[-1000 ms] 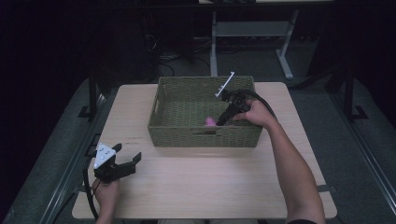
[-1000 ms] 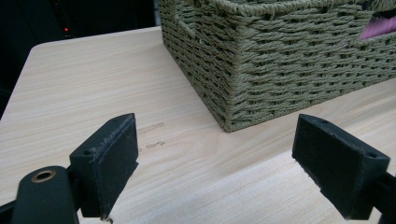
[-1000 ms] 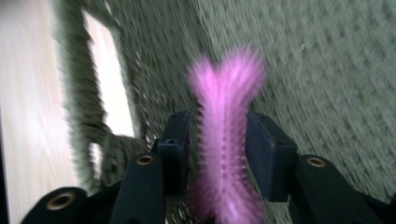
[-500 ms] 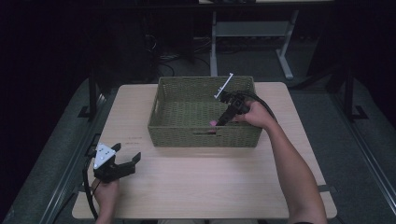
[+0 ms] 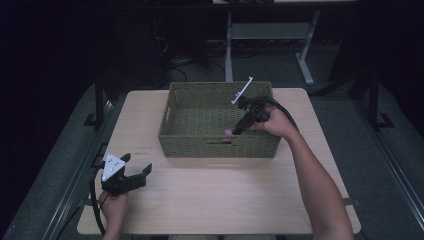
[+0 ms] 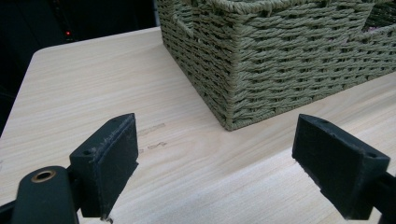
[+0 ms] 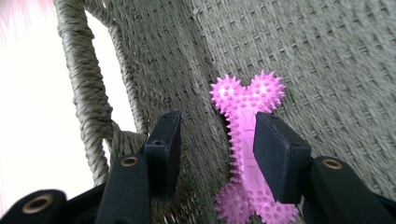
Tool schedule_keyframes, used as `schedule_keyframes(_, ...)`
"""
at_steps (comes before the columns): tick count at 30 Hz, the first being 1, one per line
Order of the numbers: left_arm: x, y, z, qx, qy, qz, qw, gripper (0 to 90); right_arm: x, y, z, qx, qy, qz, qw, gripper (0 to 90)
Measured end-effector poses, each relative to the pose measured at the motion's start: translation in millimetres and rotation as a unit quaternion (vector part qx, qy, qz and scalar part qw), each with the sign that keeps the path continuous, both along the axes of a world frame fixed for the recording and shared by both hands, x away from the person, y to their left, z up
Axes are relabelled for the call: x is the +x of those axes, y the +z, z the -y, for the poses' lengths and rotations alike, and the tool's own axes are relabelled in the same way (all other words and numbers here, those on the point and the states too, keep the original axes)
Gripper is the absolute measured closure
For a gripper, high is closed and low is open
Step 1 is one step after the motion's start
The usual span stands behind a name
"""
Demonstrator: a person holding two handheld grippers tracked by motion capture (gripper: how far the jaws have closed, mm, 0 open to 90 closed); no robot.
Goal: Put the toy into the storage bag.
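Note:
A pink spiky bone toy (image 7: 245, 116) lies on the floor of a green woven basket (image 5: 200, 145), close to its front wall and handle slot. My right gripper (image 7: 217, 154) reaches down into the basket over the toy (image 5: 228, 132). Its jaws have just been opening: the toy sits between them near the right-hand pad, with a gap to the other pad. In the high view the right gripper (image 5: 235, 131) is at the basket's front right. My left gripper (image 5: 136, 164) rests open at the table's front left, and nothing lies between its jaws (image 6: 215, 163).
The basket (image 6: 261, 60) stands at the back middle of the light wooden table (image 5: 215, 195). Bare tabletop stretches between it and the left gripper. A cable trails from the right gripper over the basket's right rim. Dark floor and desk legs lie beyond the table.
The right gripper's jaws have parted around the pink toy, which now sits lower by the basket's front wall. The left gripper has not moved.

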State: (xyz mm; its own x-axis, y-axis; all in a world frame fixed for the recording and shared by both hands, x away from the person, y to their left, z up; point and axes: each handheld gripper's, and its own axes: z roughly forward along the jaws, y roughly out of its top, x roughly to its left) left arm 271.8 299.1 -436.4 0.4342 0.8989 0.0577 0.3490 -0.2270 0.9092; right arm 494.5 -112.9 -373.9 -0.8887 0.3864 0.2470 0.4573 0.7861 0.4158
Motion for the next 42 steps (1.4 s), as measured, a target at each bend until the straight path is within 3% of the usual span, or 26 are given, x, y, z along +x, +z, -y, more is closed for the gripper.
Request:
schedule_keyframes(13, -1.6, 0.1, -1.6, -0.003, -0.004, -0.001, 1.0, 13.9, -9.7, 6.9, -2.4, 0.01, -0.01, 0.016, 0.9998, 47.5)
schedule_keyframes(19, -0.7, -0.4, 0.6, -0.005, -0.008, -0.002, 1.0, 13.9, -16.0, 20.2, -4.4, 0.018, -0.009, 0.03, 0.9994, 45.6)
schedule_keyframes(29, -1.2, 0.2, 1.9, 0.0, -0.008, 0.0, 1.0, 13.9, -30.6, 48.9, 14.8, 0.048, -0.024, 0.055, 0.997, 44.6)
schedule_keyframes(42, -0.6, -0.4, 2.3, -0.002, -0.008, -0.002, 1.0, 13.8, -54.2, 71.0, 35.7, 0.057, -0.03, 0.076, 0.995, 41.2)
